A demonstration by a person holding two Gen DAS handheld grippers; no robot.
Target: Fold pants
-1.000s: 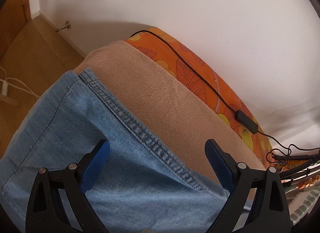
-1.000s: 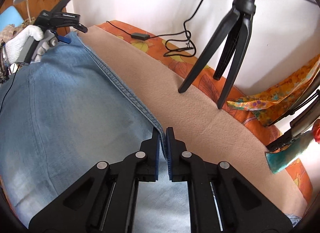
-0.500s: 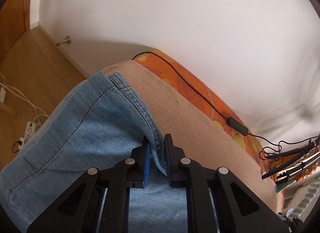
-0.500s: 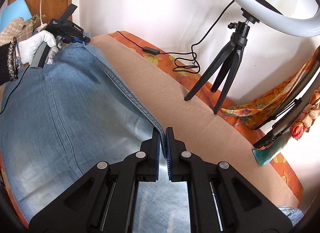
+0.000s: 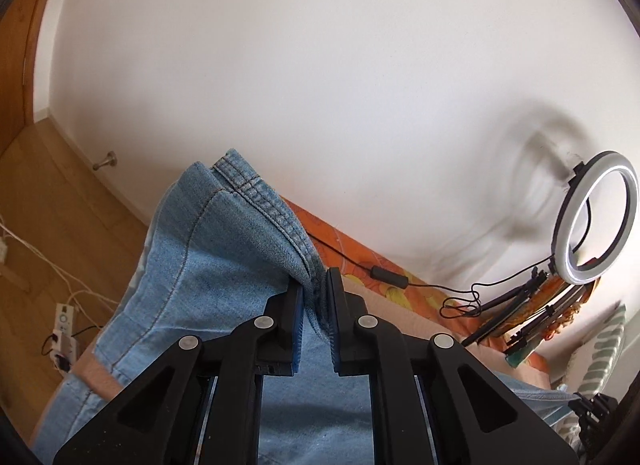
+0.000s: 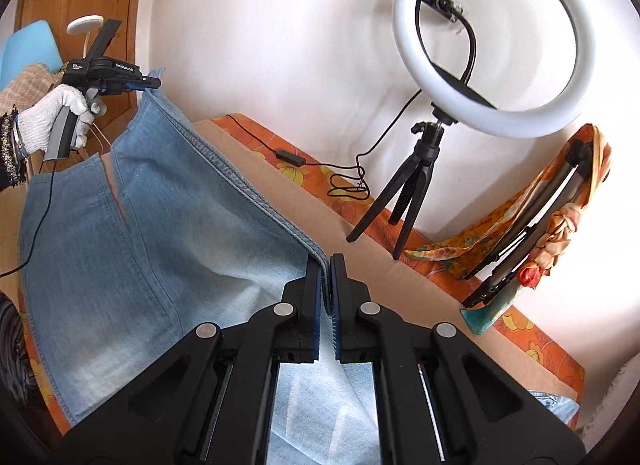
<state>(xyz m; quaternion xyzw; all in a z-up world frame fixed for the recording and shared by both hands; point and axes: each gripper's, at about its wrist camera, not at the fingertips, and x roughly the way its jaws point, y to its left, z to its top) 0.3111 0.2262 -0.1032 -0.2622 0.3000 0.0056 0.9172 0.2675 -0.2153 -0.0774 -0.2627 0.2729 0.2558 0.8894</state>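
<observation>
My left gripper (image 5: pixel 314 297) and right gripper (image 6: pixel 325 285) are each clamped on the stitched seam of the light blue denim pants (image 6: pixel 160 233), lifted above the beige blanket (image 6: pixel 360 241)

Light-blue denim pants (image 6: pixel 160 233) hang lifted by their stitched edge above the bed.
</observation>
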